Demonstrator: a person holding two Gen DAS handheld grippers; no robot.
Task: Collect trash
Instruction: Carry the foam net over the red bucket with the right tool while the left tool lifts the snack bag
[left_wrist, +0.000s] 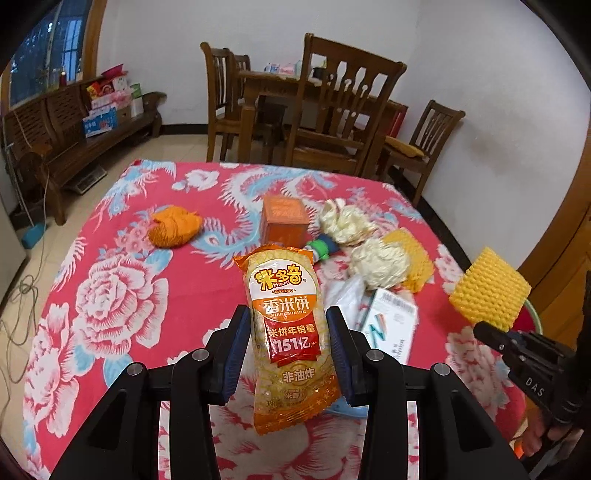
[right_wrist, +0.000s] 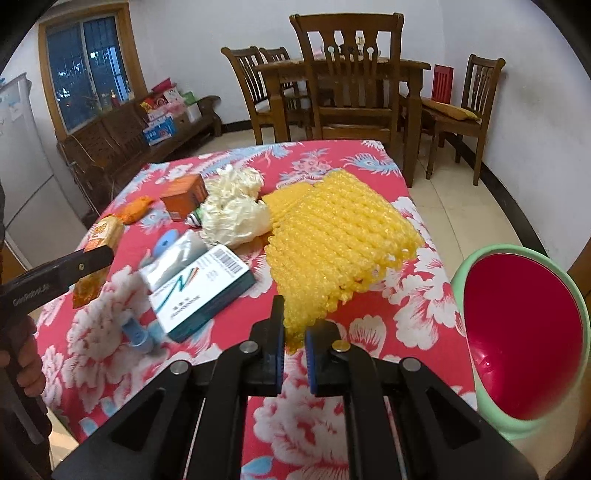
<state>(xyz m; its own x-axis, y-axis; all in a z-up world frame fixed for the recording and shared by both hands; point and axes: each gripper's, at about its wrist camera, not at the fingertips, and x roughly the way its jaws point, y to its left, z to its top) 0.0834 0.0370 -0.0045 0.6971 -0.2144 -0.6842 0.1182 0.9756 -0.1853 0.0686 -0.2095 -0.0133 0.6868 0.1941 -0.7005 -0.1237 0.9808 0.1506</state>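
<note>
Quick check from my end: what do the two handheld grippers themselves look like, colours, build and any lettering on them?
Both are matte black, angular two-finger tools. The left gripper and right gripper each carry flat blue ribbed pads on the inner finger faces and round silver pivot bolts on the linkage arms. Seen from the side, the right one shows white "DAS" lettering and the left a white printed brand name. No cables or sleeves show.

Table (right_wrist: 369, 173) covered by a red floral cloth. Lying on it: orange crumpled wrapper (left_wrist: 173, 227), orange box (left_wrist: 284, 221), two cream foam nets (left_wrist: 378, 264) touching each other, a yellow foam net (left_wrist: 410, 254) beside them, white booklet (right_wrist: 201, 286), and a blue item (right_wrist: 138, 336), possibly a plastic clip.
</note>
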